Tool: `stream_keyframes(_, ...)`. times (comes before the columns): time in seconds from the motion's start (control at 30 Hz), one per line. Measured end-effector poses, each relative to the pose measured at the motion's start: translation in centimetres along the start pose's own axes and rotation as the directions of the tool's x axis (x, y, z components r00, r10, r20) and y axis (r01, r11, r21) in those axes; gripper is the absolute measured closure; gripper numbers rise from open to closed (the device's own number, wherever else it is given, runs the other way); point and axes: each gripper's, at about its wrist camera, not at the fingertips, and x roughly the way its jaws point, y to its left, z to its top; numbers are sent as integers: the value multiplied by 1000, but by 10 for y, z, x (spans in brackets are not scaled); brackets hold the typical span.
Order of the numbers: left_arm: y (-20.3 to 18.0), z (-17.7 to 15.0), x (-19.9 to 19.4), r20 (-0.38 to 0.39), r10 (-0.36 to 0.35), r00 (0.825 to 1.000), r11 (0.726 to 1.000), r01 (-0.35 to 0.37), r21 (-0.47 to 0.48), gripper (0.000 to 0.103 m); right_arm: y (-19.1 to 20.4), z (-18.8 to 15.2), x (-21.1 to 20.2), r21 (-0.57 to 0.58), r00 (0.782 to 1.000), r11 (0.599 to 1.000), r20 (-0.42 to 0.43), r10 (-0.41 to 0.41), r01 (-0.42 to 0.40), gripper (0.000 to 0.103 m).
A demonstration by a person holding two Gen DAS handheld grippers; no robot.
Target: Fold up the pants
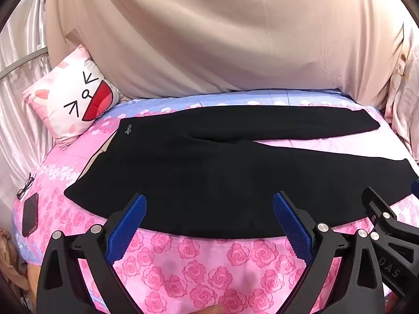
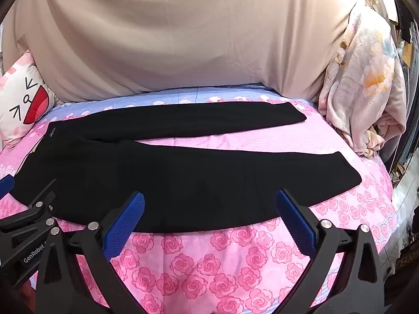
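Black pants (image 1: 209,172) lie flat on the pink rose bedsheet (image 1: 199,267), waistband at the left, both legs spread toward the right in a V. They also show in the right wrist view (image 2: 183,172). My left gripper (image 1: 209,204) is open and empty, its blue pads over the near edge of the near leg. My right gripper (image 2: 209,204) is open and empty, likewise at the near edge of the near leg, further right. Each gripper shows at the edge of the other's view.
A white cat-face pillow (image 1: 76,99) leans at the back left. Glasses (image 1: 26,185) and a phone (image 1: 30,214) lie on the bed's left edge. A beige sheet (image 1: 222,39) hangs behind the bed. A crumpled floral blanket (image 2: 366,86) is piled at the right.
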Motion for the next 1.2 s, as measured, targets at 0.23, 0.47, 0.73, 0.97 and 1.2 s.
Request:
stream_keyframes(0.23, -1, -5, 1, 5, 0, 1000, 1000, 0, -3, 9, 3, 3, -2, -10, 1000, 1000, -2, -8, 8, 5)
stream_keyframes(0.47, -2, -5, 3, -5, -6, 1000, 1000, 6, -13, 9, -1, 2, -1, -10, 1000, 1000, -4, -6, 6, 5)
stream_keyframes(0.73, 2, -7, 6, -18, -15, 1000, 1000, 15, -14, 9, -2, 3, 1, -11, 1000, 1000, -9, -6, 6, 5)
stream_keyframes(0.97, 6, -8, 9, -26, -15, 1000, 1000, 15, -16, 9, 4, -3, 7, -20, 1000, 1000, -13, -8, 8, 5)
stream_keyframes(1.2, 8, -10, 9, -29, -17, 999, 1000, 17, -16, 9, 4, -3, 8, -20, 1000, 1000, -15, -8, 7, 5)
